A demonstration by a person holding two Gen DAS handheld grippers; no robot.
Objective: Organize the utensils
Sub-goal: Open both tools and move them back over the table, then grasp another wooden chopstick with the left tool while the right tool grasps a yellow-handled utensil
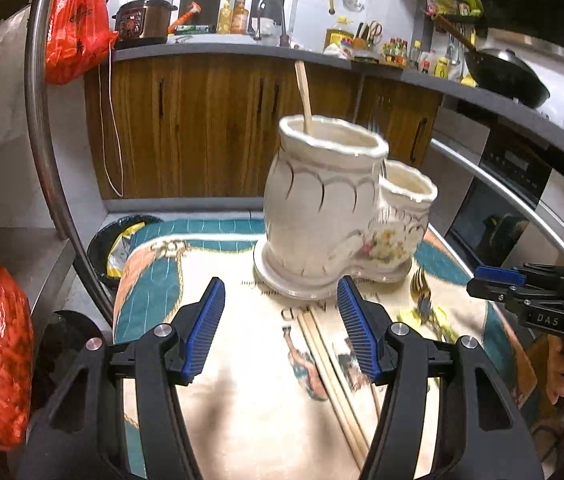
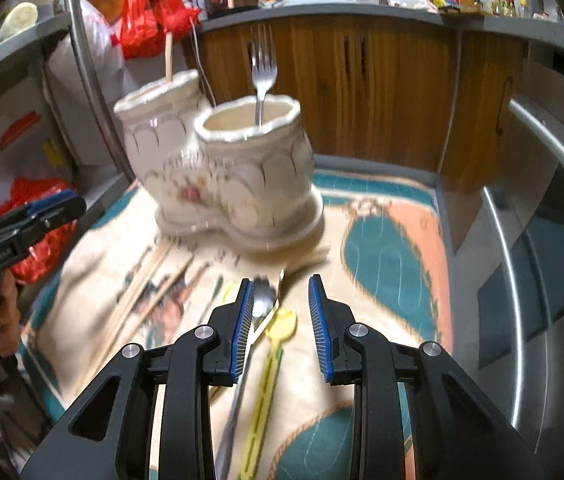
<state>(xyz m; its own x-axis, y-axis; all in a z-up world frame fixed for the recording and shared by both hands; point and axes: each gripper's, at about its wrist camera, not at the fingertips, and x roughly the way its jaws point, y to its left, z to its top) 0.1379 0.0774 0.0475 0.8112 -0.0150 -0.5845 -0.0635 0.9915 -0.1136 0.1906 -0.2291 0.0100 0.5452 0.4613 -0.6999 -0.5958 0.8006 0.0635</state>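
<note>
A cream ceramic holder point(image 1: 322, 208) with two pots stands on a patterned cloth point(image 1: 242, 408). One chopstick point(image 1: 304, 96) stands in the taller pot, and a fork point(image 2: 262, 76) stands in the shorter pot point(image 2: 258, 164). My left gripper point(image 1: 281, 282) is open just short of the holder, above loose chopsticks point(image 1: 334, 380) that lie on the cloth. My right gripper point(image 2: 280, 280) is open, low over a metal spoon point(image 2: 264, 300) and a yellow utensil point(image 2: 278, 328). Neither touches its pads. A gold fork point(image 1: 420, 284) lies right of the holder.
A bin with a black liner point(image 1: 118, 240) sits beyond the cloth's far left corner. Red plastic bags point(image 1: 78, 20) hang at the left by a chrome rail point(image 1: 42, 128). Wooden cabinets point(image 1: 222, 128) run behind, and an oven front point(image 1: 502, 216) stands to the right.
</note>
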